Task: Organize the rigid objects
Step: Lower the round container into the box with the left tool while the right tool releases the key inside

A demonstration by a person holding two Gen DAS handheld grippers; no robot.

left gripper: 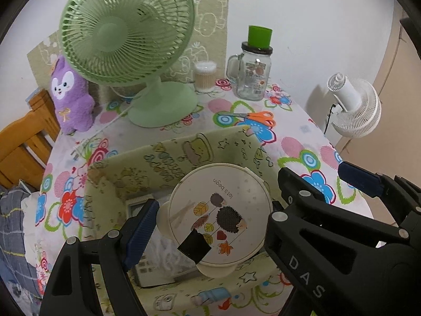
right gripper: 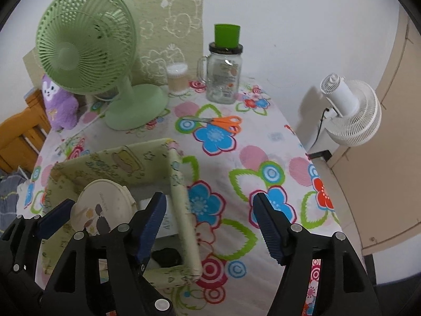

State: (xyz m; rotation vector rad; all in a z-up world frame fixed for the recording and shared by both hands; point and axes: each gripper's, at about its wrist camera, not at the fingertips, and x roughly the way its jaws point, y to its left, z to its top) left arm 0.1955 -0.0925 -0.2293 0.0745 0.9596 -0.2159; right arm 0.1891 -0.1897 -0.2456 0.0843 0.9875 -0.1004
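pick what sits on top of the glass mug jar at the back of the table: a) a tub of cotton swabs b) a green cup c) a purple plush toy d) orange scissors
b: a green cup stands on the dark lid of the glass mug jar, while the scissors lie flat on the tablecloth nearer the camera.

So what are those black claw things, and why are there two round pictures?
Those are grabbers, one in each hand of a person. Each carries a camera that looks along its two fingers, so each picture comes from one grabber. The left grabber grips a round tub with a hedgehog lid over a fabric box. The right grabber is open and empty. On the flowery table also stand a green fan, a purple plush and a glass jar, and orange scissors lie there.
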